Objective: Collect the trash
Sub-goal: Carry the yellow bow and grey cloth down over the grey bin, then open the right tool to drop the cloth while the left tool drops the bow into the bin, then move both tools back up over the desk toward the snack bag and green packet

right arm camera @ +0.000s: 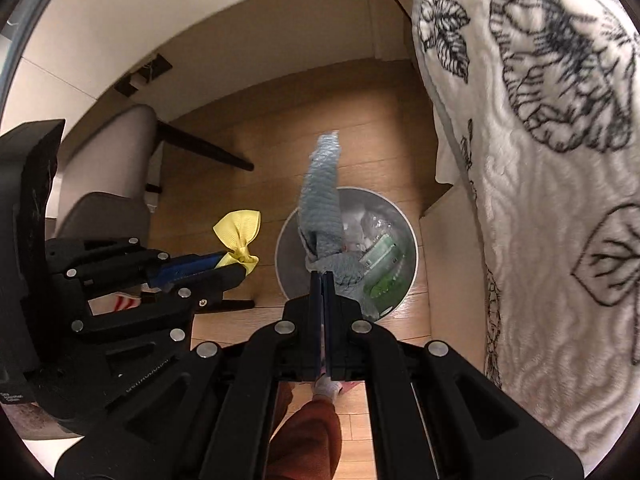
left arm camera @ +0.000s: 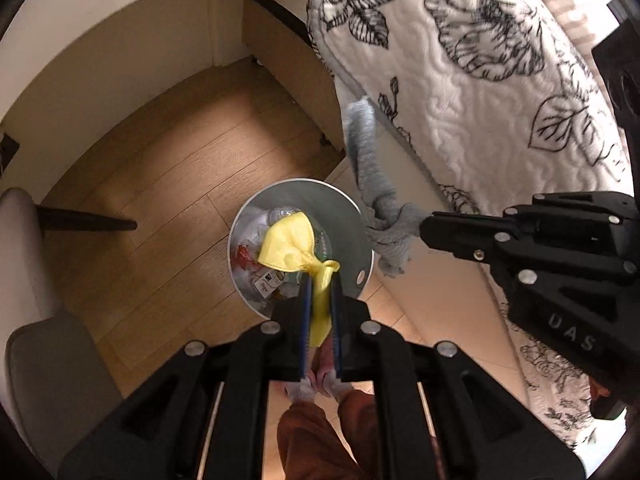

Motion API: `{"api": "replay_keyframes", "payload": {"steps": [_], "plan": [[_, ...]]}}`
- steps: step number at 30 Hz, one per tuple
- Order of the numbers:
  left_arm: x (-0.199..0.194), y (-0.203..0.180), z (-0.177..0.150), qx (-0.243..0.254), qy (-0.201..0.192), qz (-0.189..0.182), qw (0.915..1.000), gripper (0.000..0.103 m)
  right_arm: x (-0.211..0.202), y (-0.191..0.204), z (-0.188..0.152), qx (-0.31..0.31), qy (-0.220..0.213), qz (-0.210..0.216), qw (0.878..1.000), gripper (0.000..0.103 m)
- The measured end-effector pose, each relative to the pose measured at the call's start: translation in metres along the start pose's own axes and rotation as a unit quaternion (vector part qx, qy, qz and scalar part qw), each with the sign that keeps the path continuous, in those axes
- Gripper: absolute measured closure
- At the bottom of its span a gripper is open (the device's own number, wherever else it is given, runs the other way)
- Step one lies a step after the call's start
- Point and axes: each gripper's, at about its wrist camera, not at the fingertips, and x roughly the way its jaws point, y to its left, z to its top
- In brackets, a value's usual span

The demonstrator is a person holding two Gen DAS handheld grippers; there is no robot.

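My left gripper point(left arm camera: 320, 276) is shut on a yellow ribbon bow point(left arm camera: 290, 250) and holds it over the round white trash bin point(left arm camera: 344, 208), which holds wrappers and plastic. My right gripper point(right arm camera: 323, 276) is shut on a grey knitted cloth point(right arm camera: 322, 200) that hangs above the same bin point(right arm camera: 412, 240). In the left wrist view the right gripper point(left arm camera: 424, 228) holds the grey cloth point(left arm camera: 366, 152) beside the bin's right rim. In the right wrist view the left gripper point(right arm camera: 236, 268) holds the bow point(right arm camera: 238, 230) left of the bin.
A bed with a white leaf-print quilt point(left arm camera: 480, 60) fills the right side. A grey chair point(left arm camera: 24, 280) with dark legs stands on the left on the wooden floor point(left arm camera: 180, 160). A wooden cabinet point(left arm camera: 280, 60) is behind the bin. My legs are below.
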Motion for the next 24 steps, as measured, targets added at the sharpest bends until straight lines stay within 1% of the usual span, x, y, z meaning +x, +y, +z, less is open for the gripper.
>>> {"api": "replay_keyframes", "payload": {"steps": [2, 3, 4, 5, 6, 7, 10, 15, 18, 22, 24], "plan": [[0.008, 0.0, 0.0, 0.007, 0.006, 0.001, 1.0, 0.09, 0.004, -0.001, -0.001, 0.006, -0.002, -0.003, 1.0, 0.1], [0.013, 0.0, -0.001, 0.007, 0.013, 0.004, 0.9999, 0.085, 0.006, -0.002, -0.002, 0.008, 0.0, -0.004, 1.0, 0.096], [0.016, 0.001, -0.002, 0.005, 0.017, 0.006, 0.9998, 0.073, 0.009, -0.004, -0.004, 0.01, 0.0, -0.008, 1.0, 0.093], [0.019, 0.001, -0.002, 0.002, 0.019, 0.009, 0.9998, 0.065, 0.009, -0.004, -0.005, 0.012, 0.0, -0.011, 1.0, 0.089], [0.02, 0.002, -0.002, 0.0, 0.018, 0.011, 0.9998, 0.052, 0.009, -0.006, -0.007, 0.015, 0.001, -0.011, 1.0, 0.085], [0.02, 0.002, -0.002, -0.002, 0.015, 0.013, 0.9998, 0.046, 0.007, -0.007, -0.009, 0.019, -0.001, -0.012, 1.0, 0.084], [0.017, 0.001, -0.001, -0.005, 0.014, 0.014, 0.9998, 0.04, -0.001, -0.01, -0.01, 0.023, -0.003, -0.014, 1.0, 0.082], [0.001, -0.005, 0.003, 0.0, 0.01, 0.015, 0.9998, 0.039, -0.023, -0.016, -0.014, 0.031, -0.008, -0.018, 0.999, 0.081], [-0.018, -0.015, 0.009, 0.004, -0.003, 0.011, 0.9999, 0.039, -0.042, -0.019, -0.013, 0.036, -0.018, -0.019, 0.999, 0.076], [-0.053, -0.027, 0.014, 0.009, -0.02, 0.002, 0.9998, 0.039, -0.072, -0.019, -0.014, 0.038, -0.03, -0.018, 0.999, 0.075], [-0.069, -0.034, 0.014, 0.012, -0.027, 0.0, 0.9996, 0.039, -0.089, -0.018, -0.015, 0.037, -0.035, -0.017, 0.999, 0.072]]}}
